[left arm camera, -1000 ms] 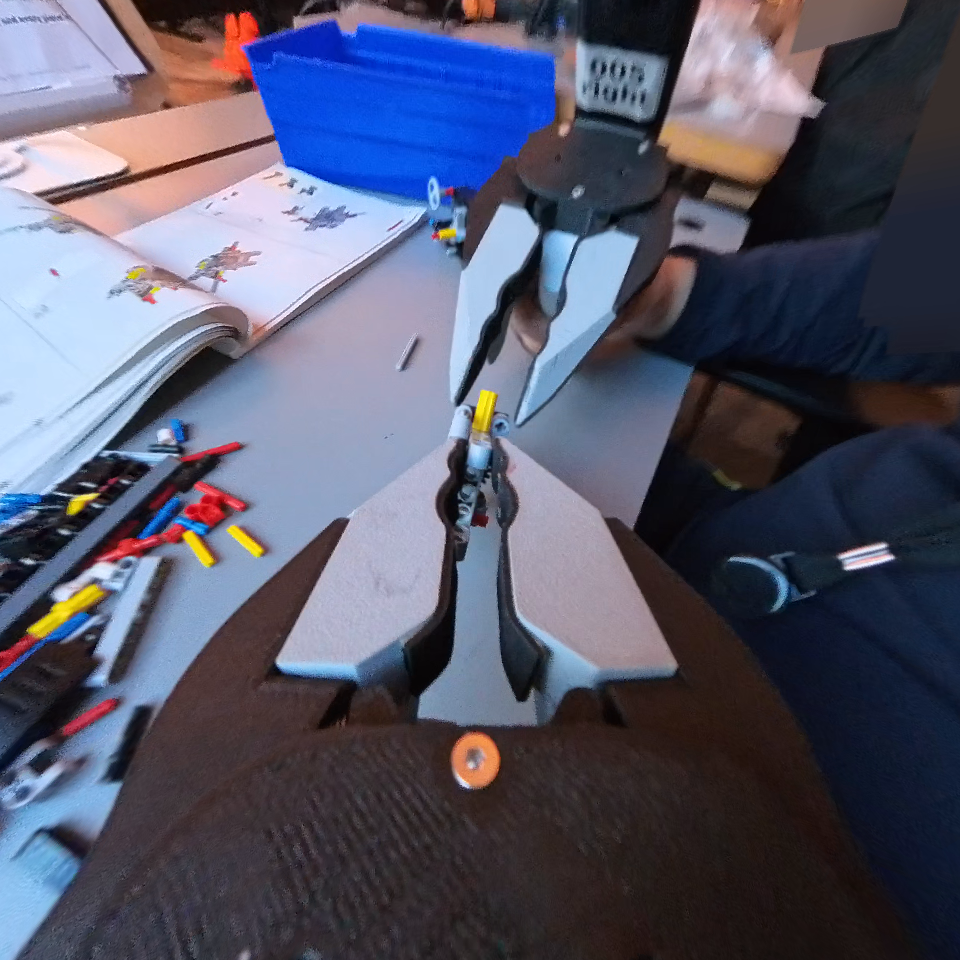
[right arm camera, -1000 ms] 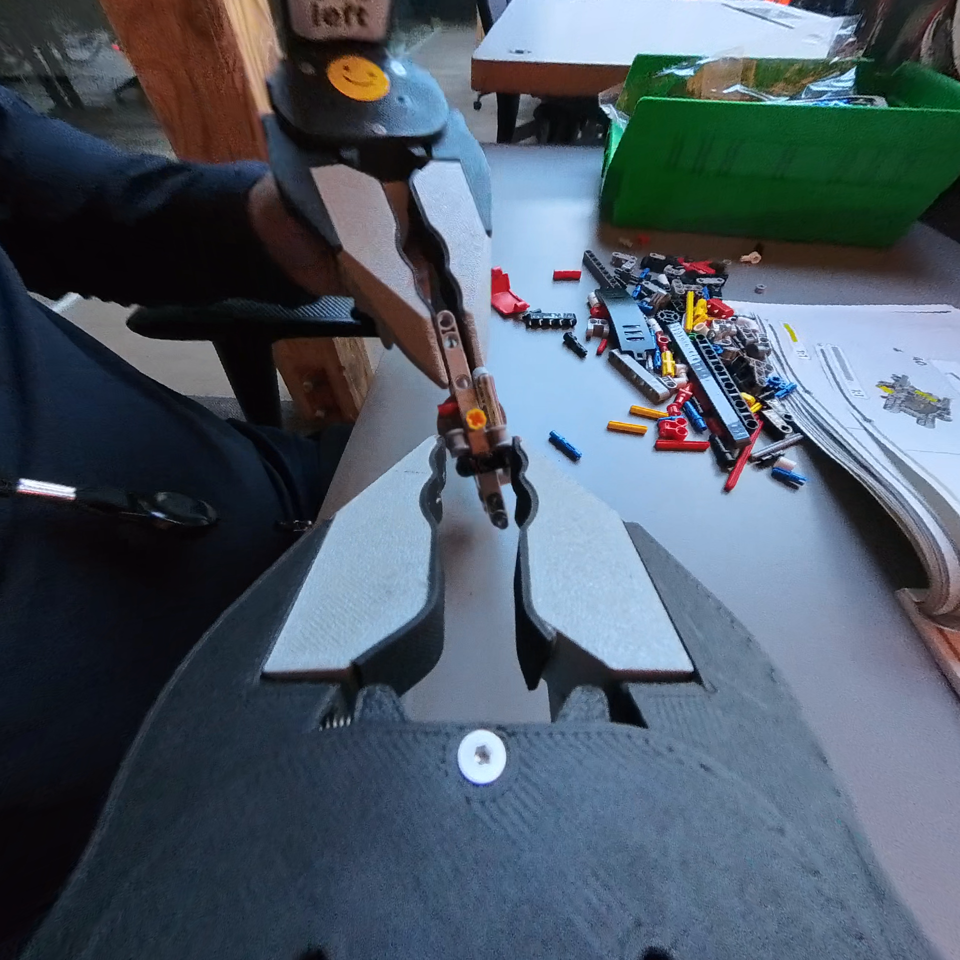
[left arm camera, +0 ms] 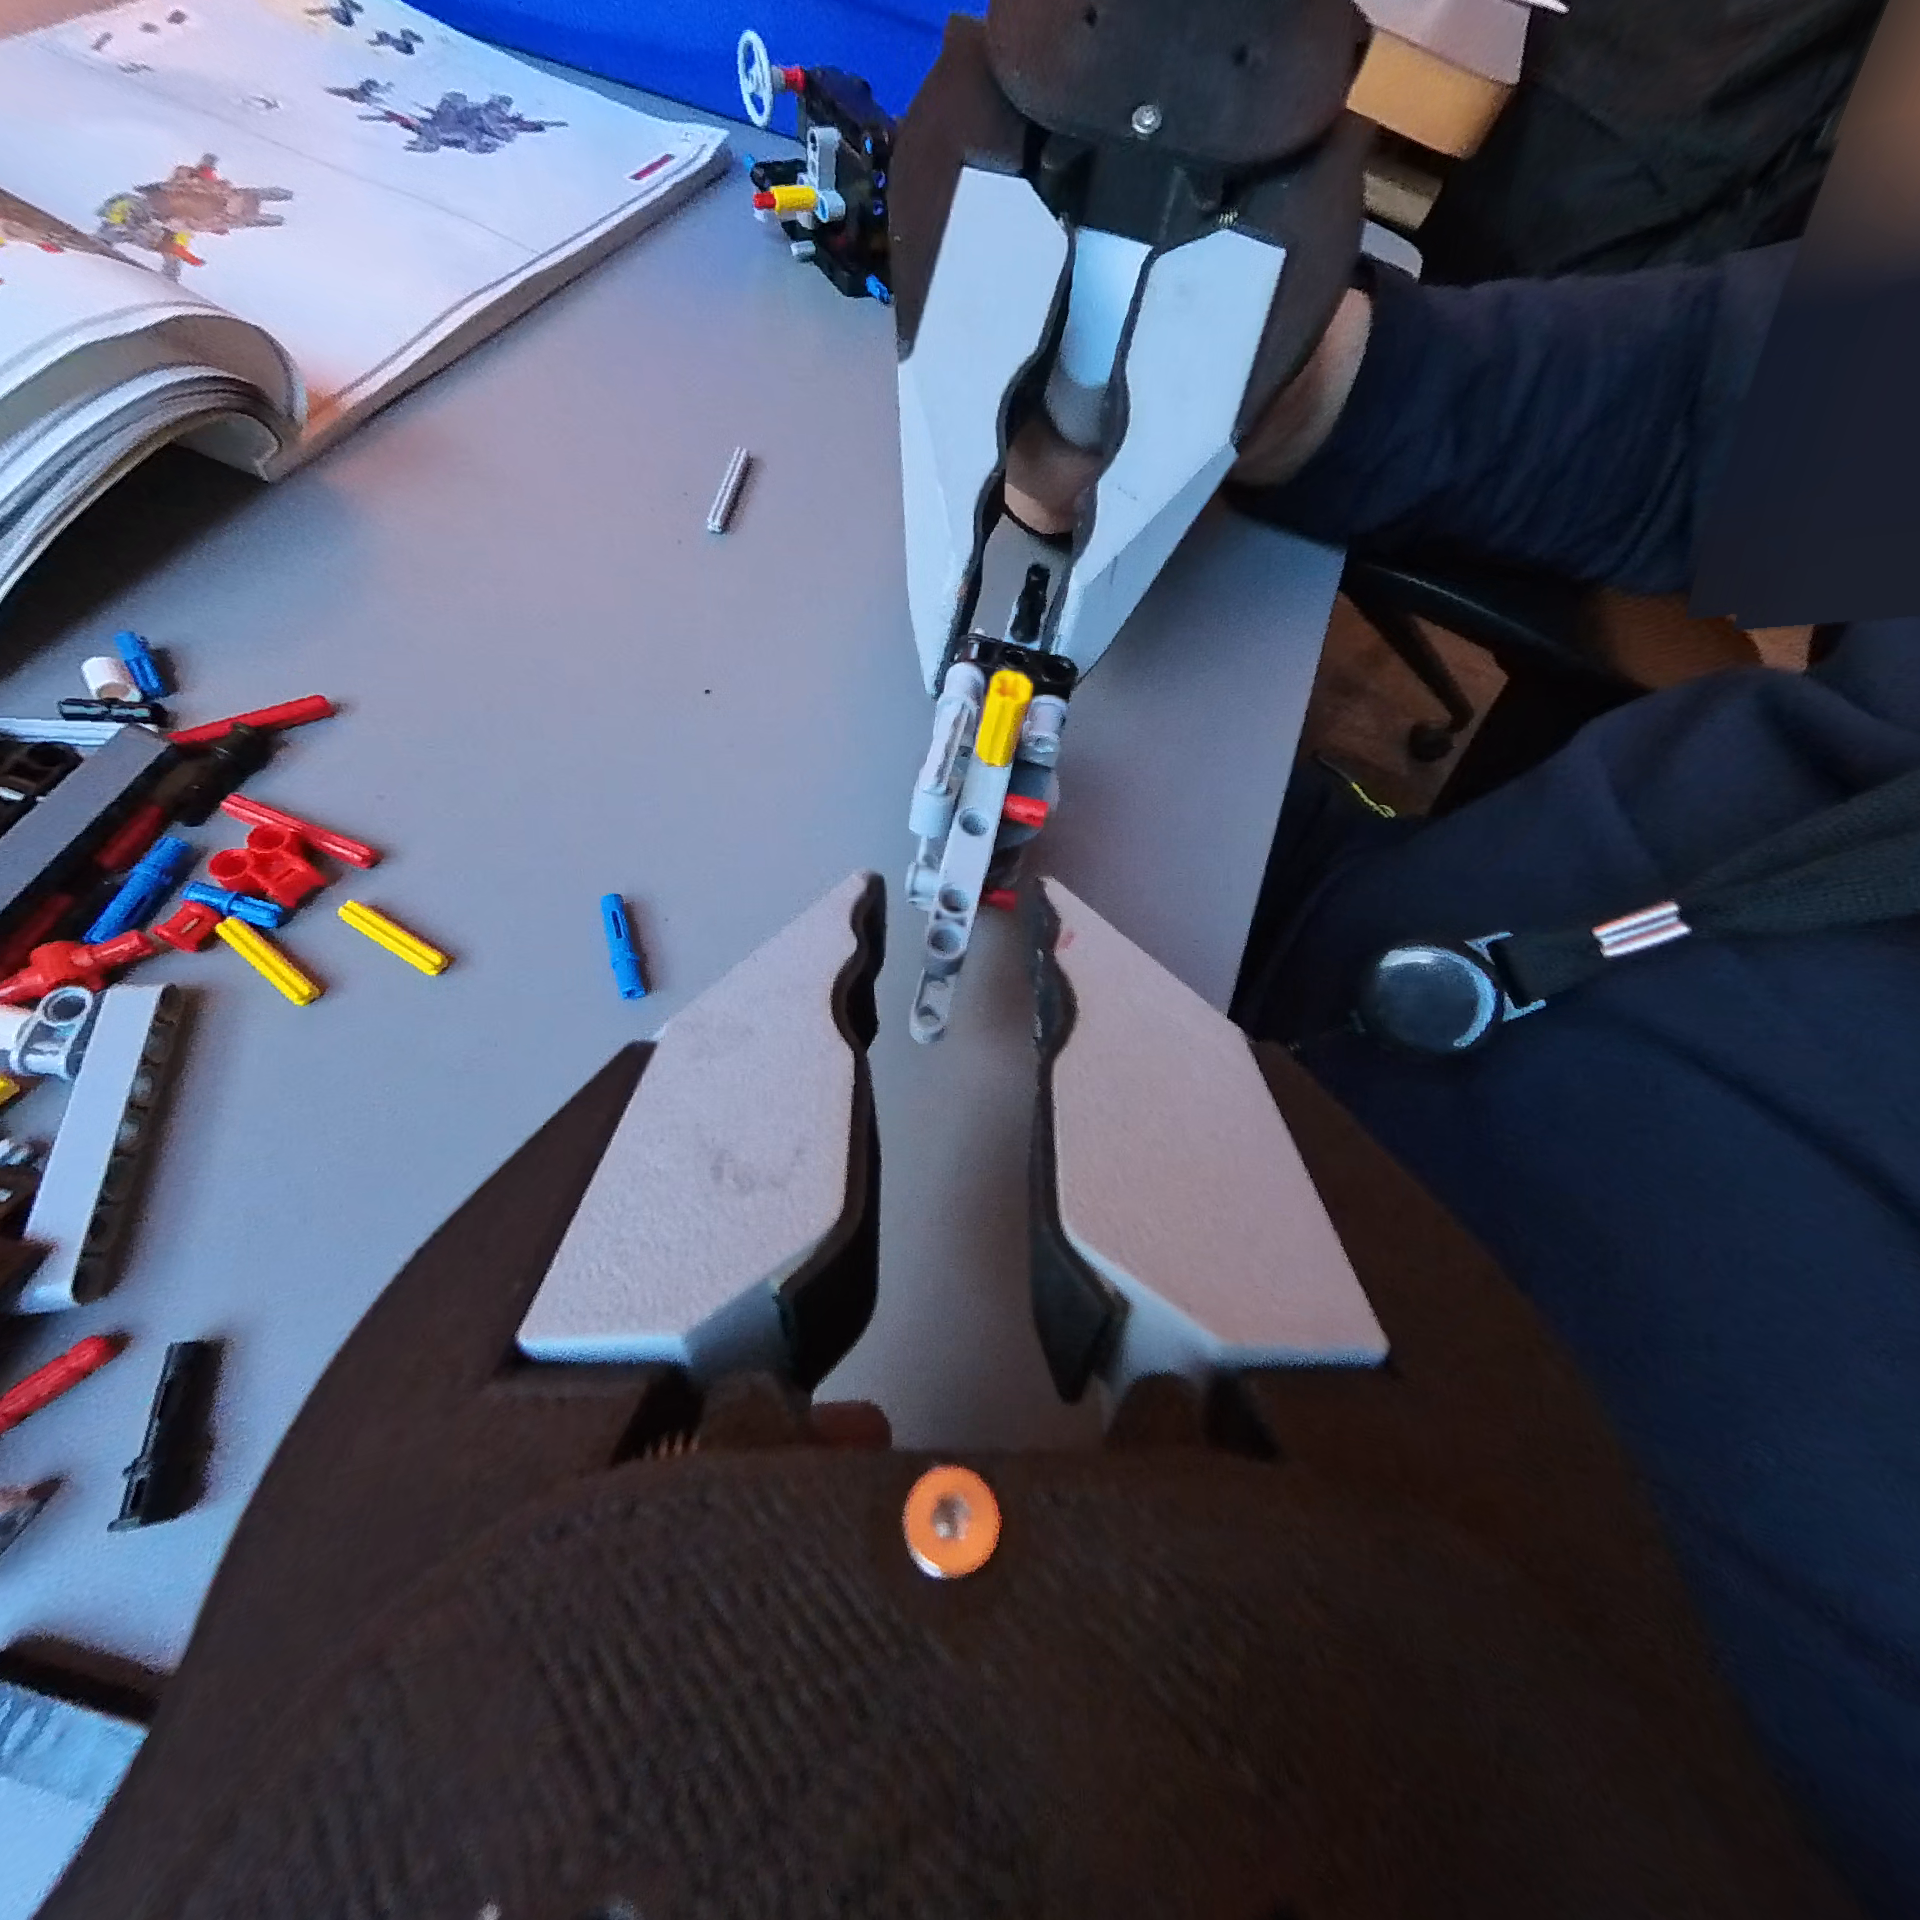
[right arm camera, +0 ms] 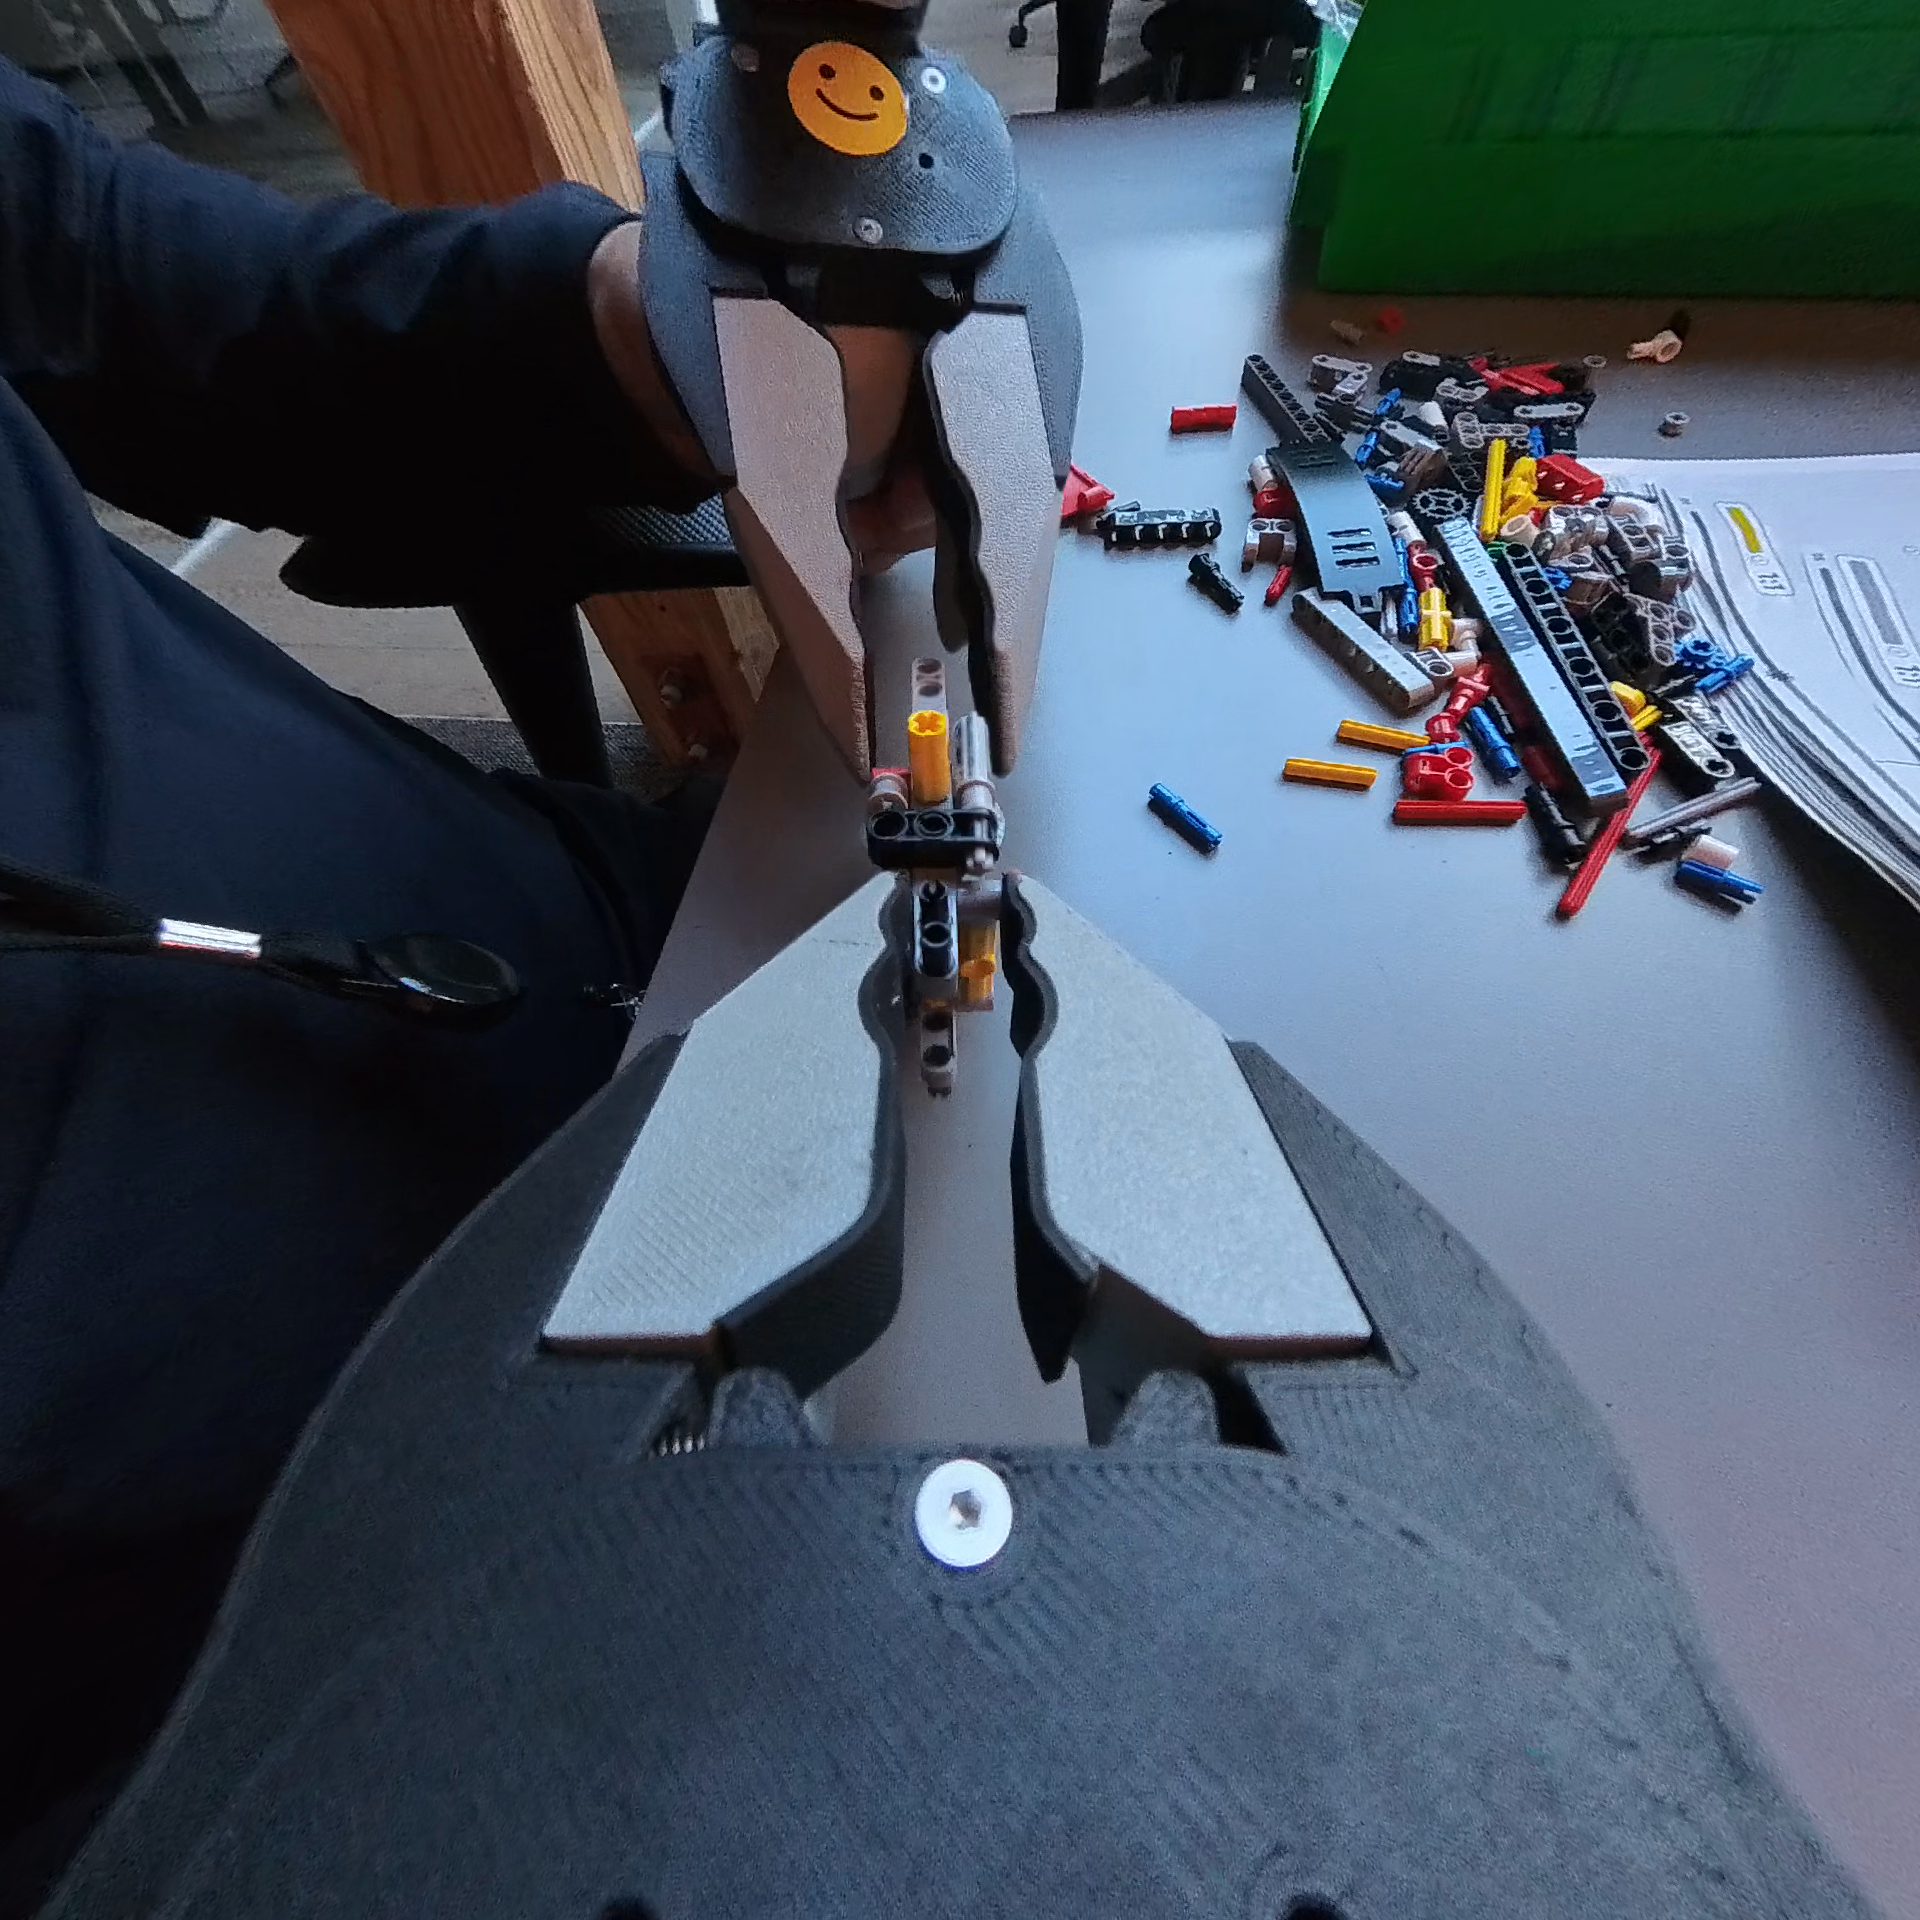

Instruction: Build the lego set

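A small brick assembly (left arm camera: pixel 961 831) of grey beams, a black beam, a yellow connector and red pins hangs above the grey table (left arm camera: pixel 582 644) near its edge. My right gripper (right arm camera: pixel 951 894) is shut on the assembly (right arm camera: pixel 935 826), with both pads pressing its black and yellow end. In the left wrist view the right gripper (left arm camera: pixel 1006 665) holds the assembly from the far side. My left gripper (left arm camera: pixel 956 904) is open. The grey beam end stands between its fingers (left arm camera: pixel 748 1091) with a gap on each side. The left gripper also shows in the right wrist view (right arm camera: pixel 930 769), open around the far end.
A pile of loose pieces (right arm camera: pixel 1507 582) lies beside an open instruction booklet (left arm camera: pixel 312 208). A blue pin (left arm camera: pixel 621 945) and a grey axle (left arm camera: pixel 727 488) lie alone. A second black assembly (left arm camera: pixel 842 197) stands by a blue bin (left arm camera: pixel 675 42). A green bin (right arm camera: pixel 1610 156) stands at the back. The grippers are tip to tip, or close to it.
My left gripper held the assembly and has now opened off it. My right gripper has closed on the assembly's other end and now carries it. Both grippers have drawn closer together.
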A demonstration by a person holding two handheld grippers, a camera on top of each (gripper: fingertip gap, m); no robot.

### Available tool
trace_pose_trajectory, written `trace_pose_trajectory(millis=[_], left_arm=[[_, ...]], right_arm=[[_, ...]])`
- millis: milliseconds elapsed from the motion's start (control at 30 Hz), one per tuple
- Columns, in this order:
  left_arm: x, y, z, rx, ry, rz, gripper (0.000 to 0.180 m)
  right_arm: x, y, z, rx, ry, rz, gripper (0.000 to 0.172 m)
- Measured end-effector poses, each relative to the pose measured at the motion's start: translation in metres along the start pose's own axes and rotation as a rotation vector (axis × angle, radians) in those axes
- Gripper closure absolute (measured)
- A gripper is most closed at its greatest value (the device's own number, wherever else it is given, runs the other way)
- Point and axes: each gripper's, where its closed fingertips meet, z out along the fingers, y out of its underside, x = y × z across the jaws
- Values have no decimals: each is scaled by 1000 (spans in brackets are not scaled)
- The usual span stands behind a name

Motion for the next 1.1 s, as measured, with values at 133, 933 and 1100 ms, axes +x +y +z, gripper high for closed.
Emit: trace_pose_trajectory(millis=[133,933,1100], left_arm=[[-6,-5,-7,27,-1,-5,159],[0,-16,-5,-15,28,1,169],[-6,-12,-4,-12,23,-59,172]], right_arm=[[2,2,0,-16,33,-48,158],[0,3,2,-13,0,-10,159],[4,4,1,-7,-29,91,159]])
